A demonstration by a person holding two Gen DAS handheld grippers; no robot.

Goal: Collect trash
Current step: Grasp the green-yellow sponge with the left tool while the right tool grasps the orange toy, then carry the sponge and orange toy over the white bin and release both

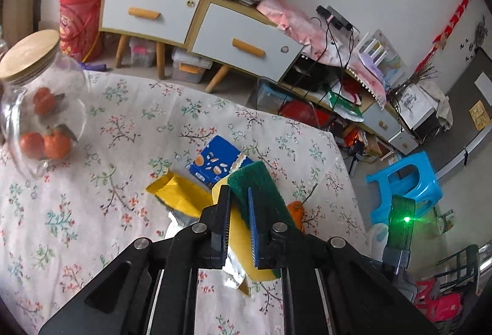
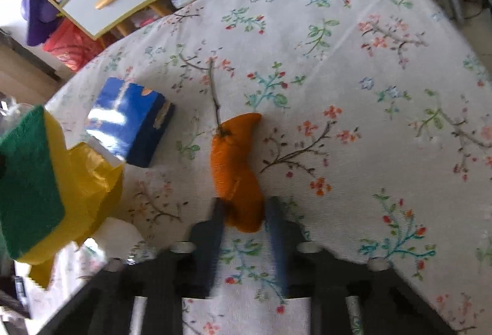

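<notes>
So the orange peel [image 2: 236, 172] with its thin twig stem is lying flat on the floral tabletop [image 2: 369, 89], and the right tongs [image 2: 246, 212] are spread apart around its near end, one finger on each side, not closed on it; that view is a bit smeared so I can't tell if the fingers actually touch the peel. Just left of the peel sits a blue snack box [image 2: 132, 125], lying on the cloth, and left of that again a crumpled yellow wrapper [image 2: 92, 181] with a silver inside, its edge touching the box. The left tongs [image 1: 240, 212] are clamped on a yellow sponge with a green scrub side [image 1: 261, 190], holding it up over the wrapper [image 1: 181, 193]; in the left view the peel [image 1: 295, 210] only peeks out just right of the sponge, and the box [image 1: 215, 161] is just beyond it. Well off to the left of the peel there's a glass jar [image 1: 40, 113] with a wooden lid and a few small oranges inside. Past the far edge of the tabletop stands a cabinet with pale drawers [image 1: 196, 24], and a blue plastic stool [image 1: 406, 184] is on the floor off to the right.
</notes>
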